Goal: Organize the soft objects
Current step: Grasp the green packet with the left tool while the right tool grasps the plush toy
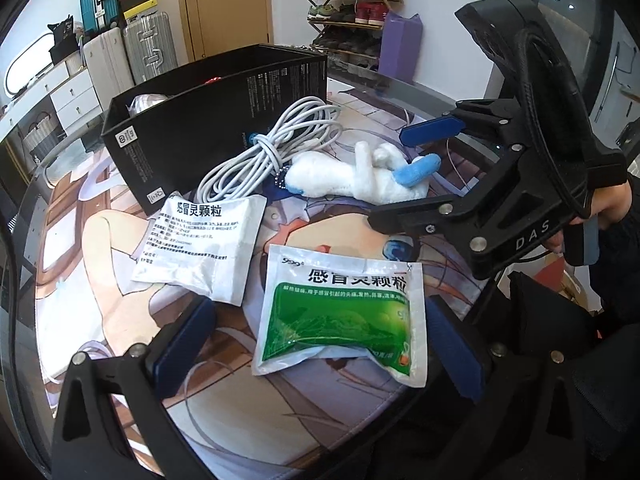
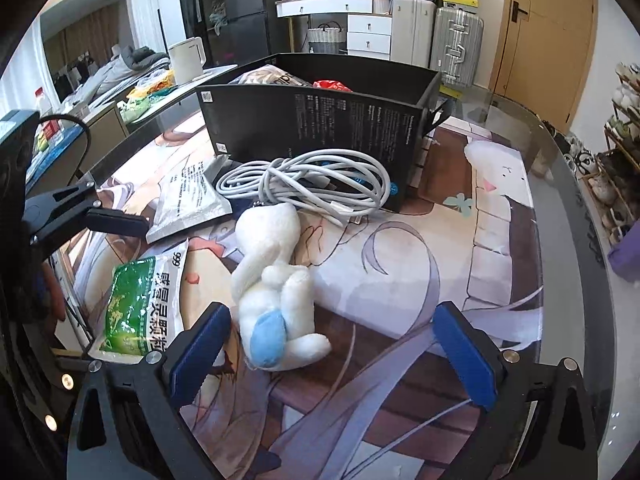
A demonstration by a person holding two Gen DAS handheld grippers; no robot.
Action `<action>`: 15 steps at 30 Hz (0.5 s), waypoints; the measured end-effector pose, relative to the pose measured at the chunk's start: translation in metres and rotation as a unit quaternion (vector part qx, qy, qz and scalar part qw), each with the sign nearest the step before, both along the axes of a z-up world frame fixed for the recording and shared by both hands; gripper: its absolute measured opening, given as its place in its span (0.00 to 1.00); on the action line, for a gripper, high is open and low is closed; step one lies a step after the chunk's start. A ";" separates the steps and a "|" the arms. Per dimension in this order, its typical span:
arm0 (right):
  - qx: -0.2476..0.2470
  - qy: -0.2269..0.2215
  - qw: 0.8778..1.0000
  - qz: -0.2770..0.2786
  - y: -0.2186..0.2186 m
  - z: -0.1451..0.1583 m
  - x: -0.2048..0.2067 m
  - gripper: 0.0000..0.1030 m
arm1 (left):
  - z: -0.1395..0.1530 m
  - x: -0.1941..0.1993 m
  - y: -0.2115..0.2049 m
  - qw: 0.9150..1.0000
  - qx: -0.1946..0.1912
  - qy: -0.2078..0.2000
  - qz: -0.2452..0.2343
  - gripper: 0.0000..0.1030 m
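Sachets come first in the left wrist view: a green medicine sachet [image 1: 340, 316] lies flat between the wide-spread fingers of the left hand-held gripper [image 1: 320, 340], which holds nothing and seems lined up to take it next. A white sachet [image 1: 200, 248] lies just beside it toward the black box [image 1: 216, 120], one corner nearly touching the green one. Past them a coiled white cable [image 1: 264, 152] leans against the box wall, and the plush toy [image 1: 360, 180] lies on its side next to the coil, on the printed mat [image 1: 100, 280] that covers the table. The right hand-held gripper [image 1: 400, 172] reaches in over the toy from the right, fingers apart and empty. From the right wrist view the toy [image 2: 272, 296] sits just ahead of that gripper [image 2: 332, 352], nearer its left finger than its right, so a small shift sideways looks needed before closing. It is white and fluffy with a pale blue patch, limp and folded on itself, with a small bead chain at its far end by the cable [image 2: 312, 184]. The box [image 2: 320, 128] stands open at the top with some things already inside, which suggests it is where the soft items go.
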State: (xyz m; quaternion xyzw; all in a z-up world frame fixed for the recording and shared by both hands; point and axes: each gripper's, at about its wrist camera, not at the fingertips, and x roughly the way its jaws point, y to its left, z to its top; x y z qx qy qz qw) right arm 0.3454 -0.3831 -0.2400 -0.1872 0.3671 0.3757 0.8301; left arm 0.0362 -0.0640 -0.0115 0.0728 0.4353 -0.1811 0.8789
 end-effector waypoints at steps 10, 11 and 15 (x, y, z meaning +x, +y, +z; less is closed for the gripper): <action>0.033 -0.009 0.999 0.013 0.005 0.005 -0.005 0.77 | 0.003 -0.004 0.001 1.000 -0.008 -0.022 -0.005 0.75; 0.040 -0.008 0.999 0.018 0.006 0.005 -0.006 0.73 | 0.004 -0.004 0.002 1.000 -0.009 -0.024 -0.008 0.68; 0.042 -0.019 0.999 0.029 0.012 0.005 -0.012 0.62 | 0.007 -0.005 0.003 1.000 -0.013 -0.027 -0.010 0.59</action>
